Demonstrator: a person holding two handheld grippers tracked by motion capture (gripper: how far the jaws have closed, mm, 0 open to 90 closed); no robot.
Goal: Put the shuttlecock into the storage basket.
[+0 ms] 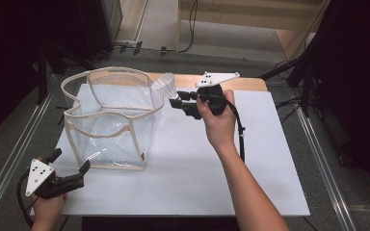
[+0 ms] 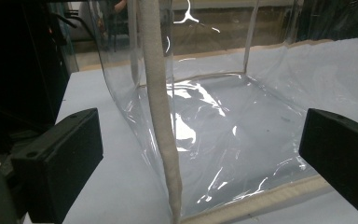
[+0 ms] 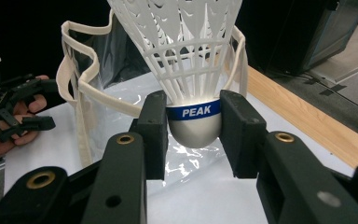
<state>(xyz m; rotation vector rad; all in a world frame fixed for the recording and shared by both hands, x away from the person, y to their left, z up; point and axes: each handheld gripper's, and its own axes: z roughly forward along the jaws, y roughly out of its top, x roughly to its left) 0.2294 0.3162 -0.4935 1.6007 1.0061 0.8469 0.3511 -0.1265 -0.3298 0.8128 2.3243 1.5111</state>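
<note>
Right gripper (image 1: 177, 101) is clamped on a shuttlecock (image 1: 164, 87), jaws pressing both sides of its cork base. In the right gripper view the shuttlecock (image 3: 193, 119) sits base-down between the jaws, white plastic skirt fanning up, blue band reading PEAK around the cork. High view: shuttlecock is held off the table, just at the right rim of the clear bag (image 1: 111, 118), skirt pointing toward the bag's open top. Bag stands upright on the white board (image 1: 250, 159), open-topped, cream fabric trim on edges; inside looks empty.

Left gripper (image 1: 79, 174) is at the near left corner of the board, jaws wide apart, holding nothing. It points at the bag's lower near corner, close but not touching. Left gripper view: the bag's trim edge (image 2: 161, 112) stands between the two spread jaws, farther off, clear wall behind it.
</note>
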